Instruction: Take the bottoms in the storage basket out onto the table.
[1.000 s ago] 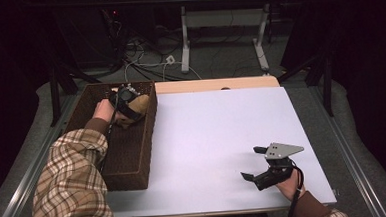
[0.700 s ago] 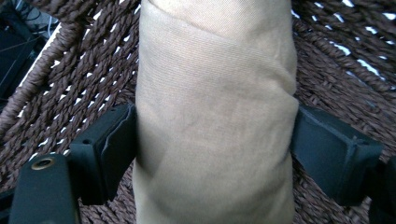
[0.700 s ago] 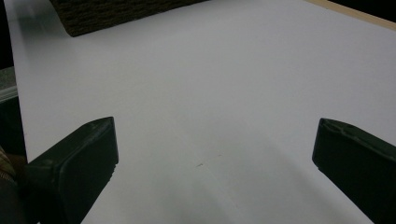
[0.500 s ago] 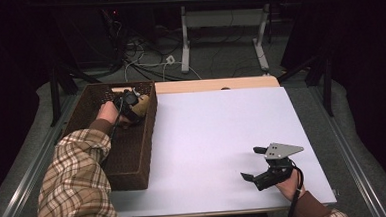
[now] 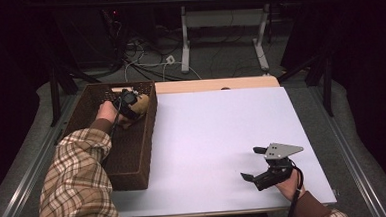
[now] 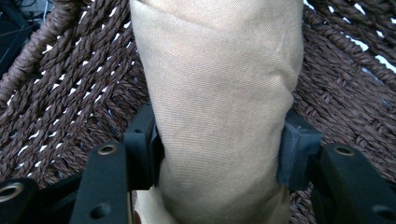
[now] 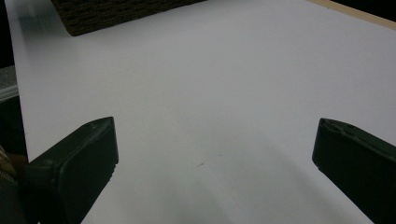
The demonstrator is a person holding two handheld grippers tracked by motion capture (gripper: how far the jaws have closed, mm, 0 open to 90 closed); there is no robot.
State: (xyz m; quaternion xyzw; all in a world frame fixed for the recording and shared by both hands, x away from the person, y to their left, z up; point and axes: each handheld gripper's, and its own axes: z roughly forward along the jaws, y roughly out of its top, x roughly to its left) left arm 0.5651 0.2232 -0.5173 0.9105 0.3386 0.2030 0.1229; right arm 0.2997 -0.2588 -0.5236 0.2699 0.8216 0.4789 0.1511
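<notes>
A tan rolled cloth lies in the far end of a dark brown woven basket at the table's left. My left gripper reaches into the basket over the cloth. Its jaws have just been closing with the roll between them, and in the left gripper view both black pads press against the roll's sides. My right gripper rests near the front right of the white table top, open, with bare table between its jaws.
The basket's woven wall stands right behind the cloth. A corner of the basket shows far off in the right gripper view. A wooden strip edges the table's far side, with cables and desk legs on the floor beyond.
The left hand has shifted slightly inside the basket's far end, toward the tan cloth. The right hand and its gripper have kept still.
</notes>
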